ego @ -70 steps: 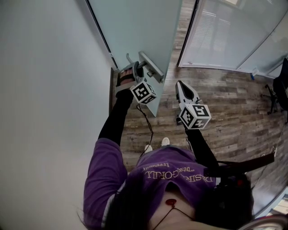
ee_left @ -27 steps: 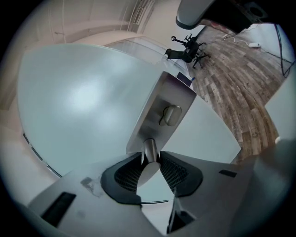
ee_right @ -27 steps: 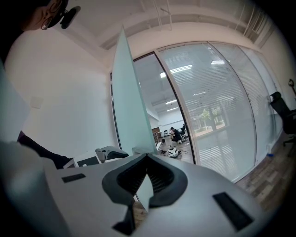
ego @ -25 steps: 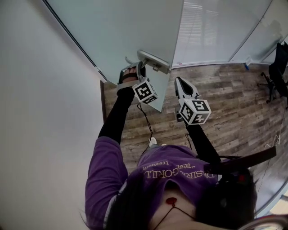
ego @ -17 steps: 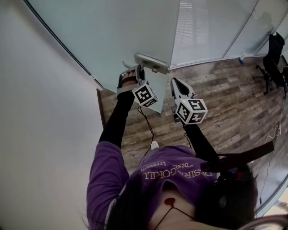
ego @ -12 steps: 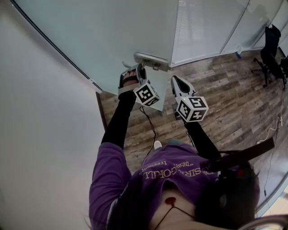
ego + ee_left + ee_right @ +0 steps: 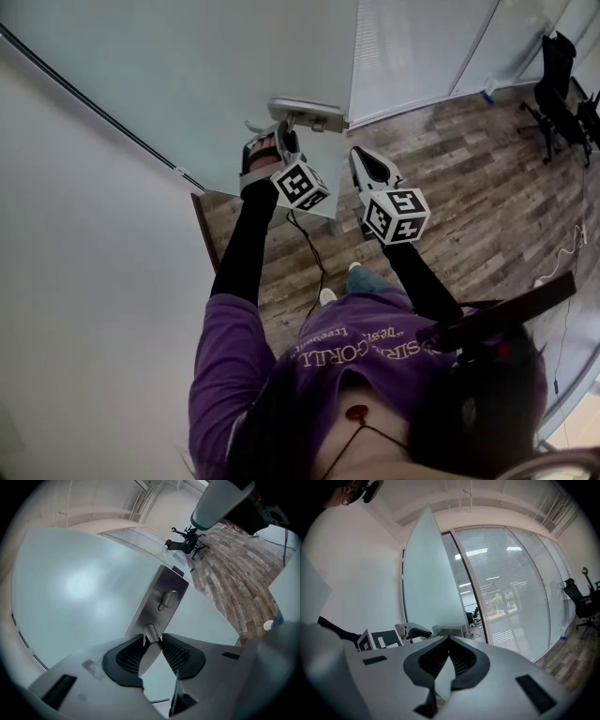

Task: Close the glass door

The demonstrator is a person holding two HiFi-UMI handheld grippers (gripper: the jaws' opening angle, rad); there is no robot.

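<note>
The frosted glass door (image 7: 187, 66) stands ajar, its free edge running down past the metal lock plate (image 7: 305, 114). My left gripper (image 7: 281, 141) is shut on the door's lever handle. In the left gripper view the lever (image 7: 151, 644) runs between the two black pads (image 7: 131, 656) of the left gripper (image 7: 152, 637), with the lock plate (image 7: 157, 611) and its thumb turn just beyond. My right gripper (image 7: 361, 161) hangs beside the door edge, touching nothing. In the right gripper view the right gripper (image 7: 449, 639) has its tips together and nothing between them.
A white wall (image 7: 75, 281) fills the left side. Wooden floor (image 7: 469, 169) lies to the right, with a black office chair (image 7: 553, 84) at the far right. A glass partition with blinds (image 7: 412, 47) stands behind the door. A thin cable (image 7: 309, 248) hangs under the left gripper.
The door has swung round with my left gripper on its lever, and more of its broad face shows. Both grippers have shifted along with it. The chair has come further into view.
</note>
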